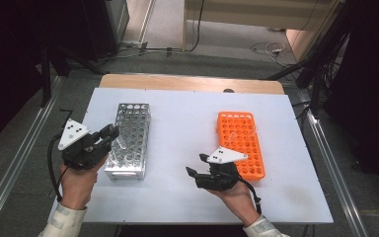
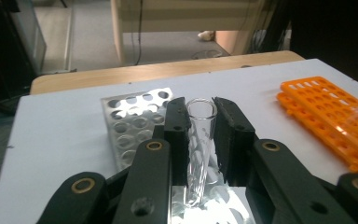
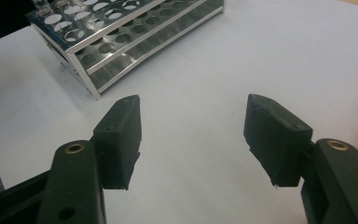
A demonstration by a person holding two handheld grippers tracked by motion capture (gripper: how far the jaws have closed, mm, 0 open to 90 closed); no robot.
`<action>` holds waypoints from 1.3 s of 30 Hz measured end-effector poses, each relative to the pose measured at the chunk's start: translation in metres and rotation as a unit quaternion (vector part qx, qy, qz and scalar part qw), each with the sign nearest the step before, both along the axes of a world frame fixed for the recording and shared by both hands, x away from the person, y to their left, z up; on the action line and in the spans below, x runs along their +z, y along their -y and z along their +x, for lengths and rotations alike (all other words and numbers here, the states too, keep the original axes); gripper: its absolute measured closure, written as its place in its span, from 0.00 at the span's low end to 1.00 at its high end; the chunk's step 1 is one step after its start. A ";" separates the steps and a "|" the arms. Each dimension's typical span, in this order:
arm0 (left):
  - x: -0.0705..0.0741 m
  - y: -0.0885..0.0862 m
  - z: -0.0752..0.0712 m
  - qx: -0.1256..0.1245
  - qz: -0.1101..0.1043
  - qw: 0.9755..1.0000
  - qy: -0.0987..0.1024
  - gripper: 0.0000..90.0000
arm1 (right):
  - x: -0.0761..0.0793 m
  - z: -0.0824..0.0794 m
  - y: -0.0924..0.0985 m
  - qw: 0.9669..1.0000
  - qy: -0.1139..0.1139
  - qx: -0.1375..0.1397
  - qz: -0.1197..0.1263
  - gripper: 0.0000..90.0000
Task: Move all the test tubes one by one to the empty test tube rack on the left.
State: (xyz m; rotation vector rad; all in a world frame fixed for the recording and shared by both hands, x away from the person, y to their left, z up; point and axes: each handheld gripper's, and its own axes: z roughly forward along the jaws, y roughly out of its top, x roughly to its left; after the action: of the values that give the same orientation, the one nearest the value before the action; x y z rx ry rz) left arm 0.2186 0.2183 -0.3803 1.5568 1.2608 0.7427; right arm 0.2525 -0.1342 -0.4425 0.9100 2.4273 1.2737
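My left tongs (image 2: 200,135) are squeezed tight on a clear glass tube (image 2: 199,140). I hold it by its sides, just under the rim, so the open mouth stays up and the round bottom points down. That way the bottom can go into a hole first. The tube hangs right over the near end of the metal rack (image 2: 135,126), and it leans a little. I think I need to set it straight before I lower it, or it may bump the edge of a hole.

From above, you can see my left tongs (image 1: 109,133) at the left side of the metal rack (image 1: 128,140), with the tube (image 1: 120,143) poking out over the holes. The rack sits long-ways on the table (image 1: 187,143), so its rows of holes run away from me and are easy to reach.

My right tongs (image 3: 193,135) are wide open with nothing in them. Under them is just bare table. From above, they (image 1: 193,165) rest low near the front left corner of the orange rack (image 1: 241,143). I think they wait there so they are close to the orange rack, where one more clear tube (image 1: 237,136) seems to lie across the top. It is hard to see, as glass is so clear.

The two racks are well apart, so my hands do not bump.
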 end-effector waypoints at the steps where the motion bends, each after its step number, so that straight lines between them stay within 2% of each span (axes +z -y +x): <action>1: 0.000 -0.003 -0.001 0.004 0.002 1.000 -0.002 0.84 | 0.000 0.000 0.000 1.000 0.000 0.000 0.000 0.39; 4: -0.003 -0.010 -0.003 0.016 0.011 1.000 -0.005 0.84 | 0.000 0.000 0.001 1.000 0.000 -0.001 -0.001 0.39; 10: -0.012 -0.017 -0.001 0.028 0.010 1.000 -0.011 0.84 | -0.001 0.000 0.000 1.000 0.000 -0.001 -0.003 0.39; 17: -0.024 -0.012 0.002 0.028 0.026 0.999 -0.017 0.84 | -0.001 0.001 0.001 1.000 0.000 -0.002 -0.002 0.39; 20: -0.029 -0.009 0.002 0.026 0.041 0.999 -0.018 0.84 | -0.001 0.001 0.001 1.000 0.000 -0.002 -0.002 0.39; 27: -0.043 -0.004 0.002 0.025 0.060 0.997 -0.032 0.84 | -0.001 0.000 0.002 1.000 0.000 -0.003 -0.003 0.39; 32: -0.046 -0.003 0.001 0.023 0.069 0.997 -0.041 0.83 | -0.001 0.000 0.002 1.000 0.000 -0.001 -0.005 0.39; 39: -0.046 -0.003 0.001 0.022 0.067 0.997 -0.040 0.82 | -0.001 0.000 0.002 1.000 0.001 0.000 -0.006 0.39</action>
State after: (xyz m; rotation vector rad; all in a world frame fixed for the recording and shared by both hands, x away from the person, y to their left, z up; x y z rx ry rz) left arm 0.2197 0.2211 -0.4265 1.6864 1.3306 0.8132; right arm 0.2527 -0.1359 -0.4438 0.9058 2.4305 1.2588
